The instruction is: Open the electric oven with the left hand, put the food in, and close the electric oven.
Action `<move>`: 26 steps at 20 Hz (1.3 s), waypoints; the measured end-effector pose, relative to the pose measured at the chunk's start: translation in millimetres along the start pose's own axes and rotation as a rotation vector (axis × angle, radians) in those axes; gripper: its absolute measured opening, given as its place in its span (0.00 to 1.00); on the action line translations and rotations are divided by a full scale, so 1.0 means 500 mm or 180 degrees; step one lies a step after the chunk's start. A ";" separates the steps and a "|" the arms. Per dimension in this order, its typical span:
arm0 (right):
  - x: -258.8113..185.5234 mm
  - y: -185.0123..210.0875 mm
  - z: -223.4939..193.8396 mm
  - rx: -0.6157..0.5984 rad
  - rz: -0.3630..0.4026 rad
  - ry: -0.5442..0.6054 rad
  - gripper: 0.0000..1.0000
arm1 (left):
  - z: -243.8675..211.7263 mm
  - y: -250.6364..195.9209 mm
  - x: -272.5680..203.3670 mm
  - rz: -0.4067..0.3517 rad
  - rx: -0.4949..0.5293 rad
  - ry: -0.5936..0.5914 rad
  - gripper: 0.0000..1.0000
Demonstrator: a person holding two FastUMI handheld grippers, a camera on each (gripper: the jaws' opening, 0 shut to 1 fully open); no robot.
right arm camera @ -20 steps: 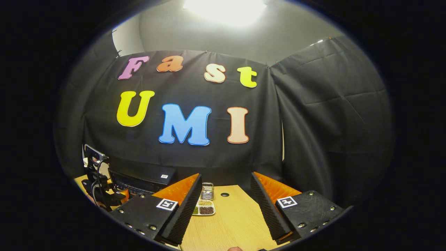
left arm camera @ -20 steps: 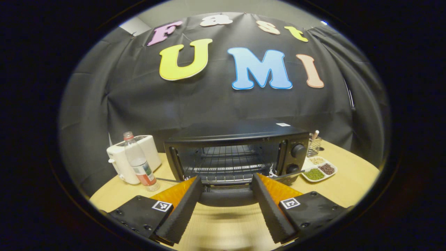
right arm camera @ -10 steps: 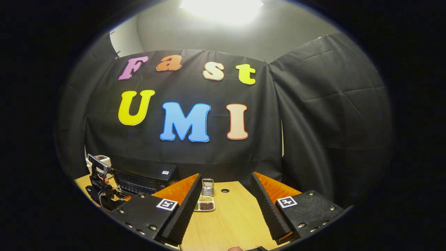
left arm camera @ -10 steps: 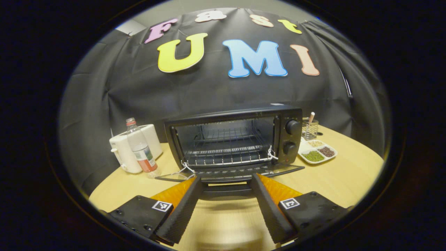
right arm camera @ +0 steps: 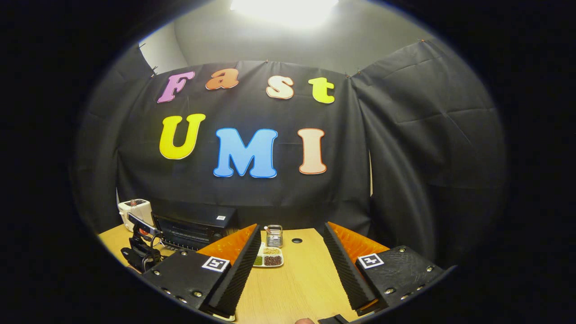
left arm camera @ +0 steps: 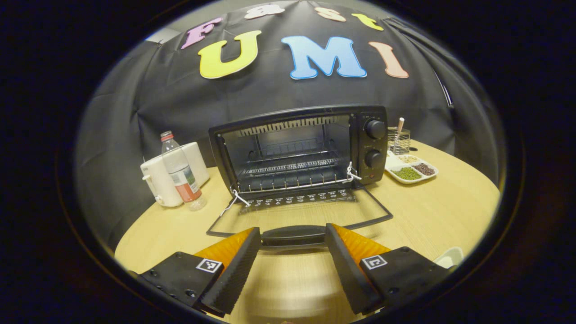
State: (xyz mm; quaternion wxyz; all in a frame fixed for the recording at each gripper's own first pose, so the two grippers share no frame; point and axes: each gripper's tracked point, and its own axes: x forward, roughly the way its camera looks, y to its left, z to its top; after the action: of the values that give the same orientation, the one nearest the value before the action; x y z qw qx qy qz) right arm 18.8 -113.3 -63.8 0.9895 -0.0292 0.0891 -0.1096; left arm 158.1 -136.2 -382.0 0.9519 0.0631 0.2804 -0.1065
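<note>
Left gripper view: electric oven (left arm camera: 299, 150) stands mid-desk (left arm camera: 427, 211), its glass door (left arm camera: 299, 213) lying flat. The door's bar handle (left arm camera: 293, 236) sits between the left tongs (left arm camera: 292, 240), spread, apparently not pinching — a rigid, likely slick grip point. Right gripper view: right tongs (right arm camera: 291, 252) gape empty over the desk — oven far left.

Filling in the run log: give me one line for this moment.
oven: door down flat, rack bare | left gripper: open, handle between fingers | right gripper: open, holding nothing, above table
</note>
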 end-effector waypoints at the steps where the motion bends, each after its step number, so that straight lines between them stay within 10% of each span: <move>1: -0.001 0.007 0.003 0.0005 0.0055 -0.0003 0.88 | 0.014 0.002 -0.015 0.0005 -0.0020 -0.0060 1.00; 11: 0.002 0.122 -0.104 0.0390 0.0922 0.0571 0.89 | 0.269 0.068 -0.222 0.0165 -0.0220 -0.0903 0.96; 26: -0.080 0.258 -0.449 0.1303 0.1884 0.3028 0.90 | 0.396 0.197 -0.500 0.0563 -0.0305 -0.1580 1.00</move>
State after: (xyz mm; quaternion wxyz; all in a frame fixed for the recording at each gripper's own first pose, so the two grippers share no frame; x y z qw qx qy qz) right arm -33.4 12.8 -287.7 0.8150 0.2404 0.5040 0.1548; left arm 79.6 -34.7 -73.8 0.9990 0.0142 0.0365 -0.0217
